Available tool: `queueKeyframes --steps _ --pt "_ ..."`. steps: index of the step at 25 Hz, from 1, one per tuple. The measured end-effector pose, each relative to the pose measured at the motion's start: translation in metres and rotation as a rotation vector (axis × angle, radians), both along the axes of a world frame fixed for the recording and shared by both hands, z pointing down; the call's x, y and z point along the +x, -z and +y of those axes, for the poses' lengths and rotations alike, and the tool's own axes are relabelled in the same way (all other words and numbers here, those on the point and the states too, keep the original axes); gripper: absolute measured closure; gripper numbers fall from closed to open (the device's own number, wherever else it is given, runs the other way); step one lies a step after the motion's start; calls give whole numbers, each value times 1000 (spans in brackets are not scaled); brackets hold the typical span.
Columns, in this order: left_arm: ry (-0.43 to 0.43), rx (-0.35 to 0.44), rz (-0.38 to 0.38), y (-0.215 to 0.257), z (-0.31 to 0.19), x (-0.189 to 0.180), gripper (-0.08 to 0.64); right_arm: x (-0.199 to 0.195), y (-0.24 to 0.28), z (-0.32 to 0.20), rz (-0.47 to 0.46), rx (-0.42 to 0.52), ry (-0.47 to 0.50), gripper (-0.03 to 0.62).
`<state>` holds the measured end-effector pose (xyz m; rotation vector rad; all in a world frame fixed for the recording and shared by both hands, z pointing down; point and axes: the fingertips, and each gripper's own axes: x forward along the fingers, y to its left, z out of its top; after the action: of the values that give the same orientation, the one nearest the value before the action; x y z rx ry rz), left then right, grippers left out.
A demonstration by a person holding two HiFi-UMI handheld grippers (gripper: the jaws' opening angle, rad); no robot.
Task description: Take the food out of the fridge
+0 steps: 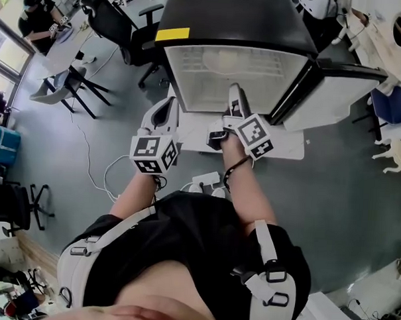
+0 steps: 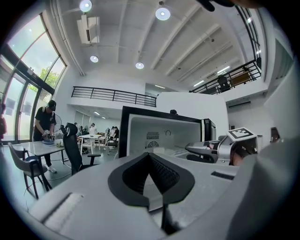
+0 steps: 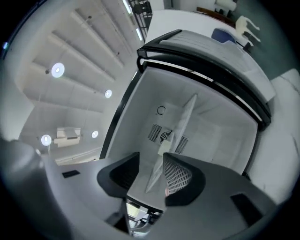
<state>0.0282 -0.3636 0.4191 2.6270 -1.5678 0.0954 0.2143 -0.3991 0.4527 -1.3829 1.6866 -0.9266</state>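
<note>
Food: a small pale block [image 3: 164, 148] sits on the glass shelf [image 3: 182, 123] deep in the open mini fridge [image 1: 233, 18], close to the back wall & fan vent [image 3: 165, 135]. It's too small & washed-out to say what it is. It looks light & compact, prob. a wrapped or boxed item. I can't tell if it's soft, so I judge a gentle pinch across its short sides safest; cold wrap may be slick. My right gripper [image 3: 151, 157] is rolled on its side & points into the fridge opening, jaws wide apart w/ nothing held. The block shows through the gap, well beyond the tips. My left gripper [image 2: 150, 155] hangs outside, left of the opening, jaws closed tip to tip, empty. In the way: the shelf's front edge crosses my line to the block, so the approach prob. has to go in above the shelf. The fridge door [image 1: 336, 95] stands open on the right, apart from both arms. Around: a white mat [image 1: 284, 145] under the fridge, a power strip [image 1: 206, 181] & cable [image 1: 88, 151] on the grey floor [image 1: 331, 208], office chairs [image 1: 110, 19] & a person [image 1: 35, 16] far left.
</note>
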Motion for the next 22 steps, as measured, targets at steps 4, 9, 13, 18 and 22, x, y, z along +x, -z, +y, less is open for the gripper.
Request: queueKeyframes --steps 4,9,13,18,22 --pt "30 -3 -4 -1 0 -14 558 3 -14 -19 -164 -24 -8 456" --pt "66 1 -3 1 1 -28 558 2 -34 -47 -277 -111 2 456" --pt "84 -2 -8 0 2 -34 558 -2 -41 -64 -309 -155 17 456" --pt "96 6 -13 2 3 -40 558 -6 -47 -79 -333 -211 16 456" --pt "112 1 -14 0 4 -47 558 -6 -51 -88 -366 -228 19 457"
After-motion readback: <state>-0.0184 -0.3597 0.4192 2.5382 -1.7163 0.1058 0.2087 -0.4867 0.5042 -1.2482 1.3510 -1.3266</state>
